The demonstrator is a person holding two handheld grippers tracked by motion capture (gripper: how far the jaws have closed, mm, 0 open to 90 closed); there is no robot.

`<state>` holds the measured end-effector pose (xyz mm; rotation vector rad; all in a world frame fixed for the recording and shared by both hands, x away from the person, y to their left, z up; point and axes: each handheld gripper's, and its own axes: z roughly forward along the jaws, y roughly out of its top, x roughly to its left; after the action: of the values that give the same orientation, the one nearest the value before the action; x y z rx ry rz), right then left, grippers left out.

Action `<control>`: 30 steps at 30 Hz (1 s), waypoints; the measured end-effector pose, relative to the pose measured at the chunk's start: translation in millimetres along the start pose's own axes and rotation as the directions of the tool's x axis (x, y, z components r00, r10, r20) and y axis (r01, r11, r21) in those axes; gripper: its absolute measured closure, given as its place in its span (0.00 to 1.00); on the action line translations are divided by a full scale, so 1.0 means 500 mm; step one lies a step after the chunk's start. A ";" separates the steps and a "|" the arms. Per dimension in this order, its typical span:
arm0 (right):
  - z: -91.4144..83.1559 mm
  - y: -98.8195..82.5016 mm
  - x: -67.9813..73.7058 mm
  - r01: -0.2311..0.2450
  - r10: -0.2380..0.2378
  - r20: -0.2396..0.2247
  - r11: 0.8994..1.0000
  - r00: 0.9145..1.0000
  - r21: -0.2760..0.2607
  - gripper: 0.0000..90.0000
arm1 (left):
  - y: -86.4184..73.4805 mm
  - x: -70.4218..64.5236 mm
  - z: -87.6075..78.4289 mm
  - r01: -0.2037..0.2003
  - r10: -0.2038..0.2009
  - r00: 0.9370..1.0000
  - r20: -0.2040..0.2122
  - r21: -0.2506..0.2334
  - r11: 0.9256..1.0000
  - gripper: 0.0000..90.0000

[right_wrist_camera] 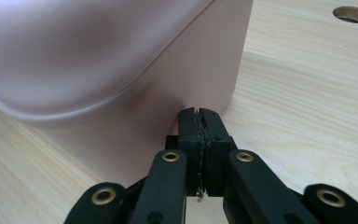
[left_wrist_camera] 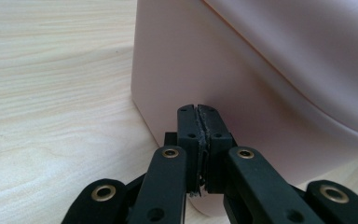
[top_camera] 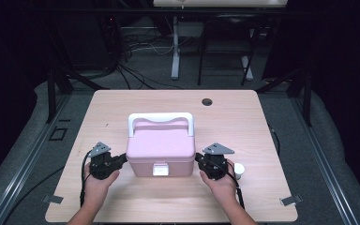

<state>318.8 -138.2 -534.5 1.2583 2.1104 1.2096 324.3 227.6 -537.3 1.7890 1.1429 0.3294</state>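
Note:
A pink lidded box with a white handle and a white front latch stands in the middle of the wooden table. My left gripper is shut, its tips right at the box's left side wall. My right gripper is shut too, with its tips at the box's right side wall. Nothing is between either pair of jaws. In both gripper views the closed pads sit against or just short of the pink wall; contact cannot be told.
A small white cup-like object stands on the table just right of my right hand. A round cable hole lies near the far edge. Tape marks sit at the near corners. Beyond the table are desk legs and cables on the floor.

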 end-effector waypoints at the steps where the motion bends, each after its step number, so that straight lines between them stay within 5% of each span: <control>1: -0.002 0.000 0.000 0.005 -0.005 0.003 1.000 1.000 0.003 0.99 | 0.000 -0.002 -0.001 0.000 0.000 1.000 -0.002 0.004 1.000 0.98; 30: -0.061 -0.036 0.006 0.022 -0.022 -0.006 1.000 1.000 0.016 1.00 | -0.022 -0.048 -0.027 -0.029 0.027 0.998 0.054 0.046 0.998 0.99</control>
<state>287.1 -154.2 -532.4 1.2368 2.1370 1.1905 296.8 216.9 -533.8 1.8456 1.0975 0.2719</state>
